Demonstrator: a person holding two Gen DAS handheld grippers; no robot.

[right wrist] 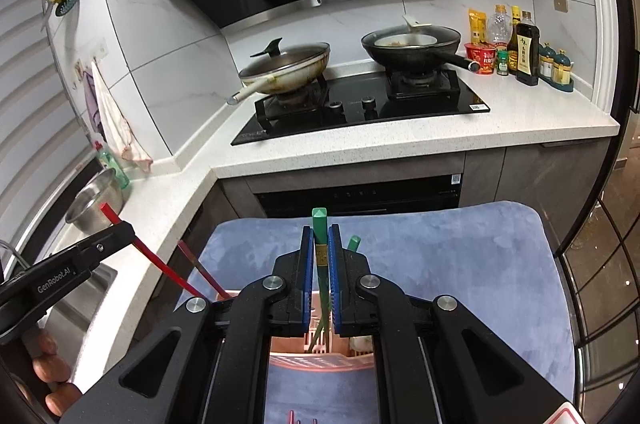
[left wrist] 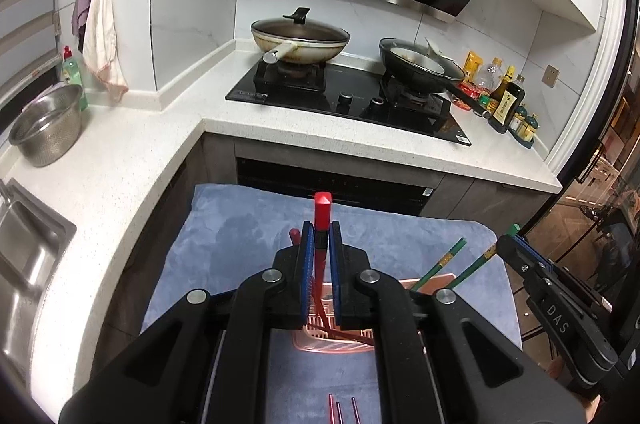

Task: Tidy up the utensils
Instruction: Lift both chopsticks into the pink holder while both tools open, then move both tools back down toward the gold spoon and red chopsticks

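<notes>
My left gripper is shut on a red chopstick whose lower end reaches into a pink slotted utensil basket on a blue mat. A second red chopstick stands in the basket beside it. My right gripper is shut on a green chopstick that also runs down into the basket. Another green chopstick leans in the basket to its right. The right gripper shows in the left wrist view, the left gripper in the right wrist view.
Several red chopstick tips lie on the mat near me. Behind it runs a white counter with a gas hob, a lidded wok, a black pan and sauce bottles. A steel colander and sink are left.
</notes>
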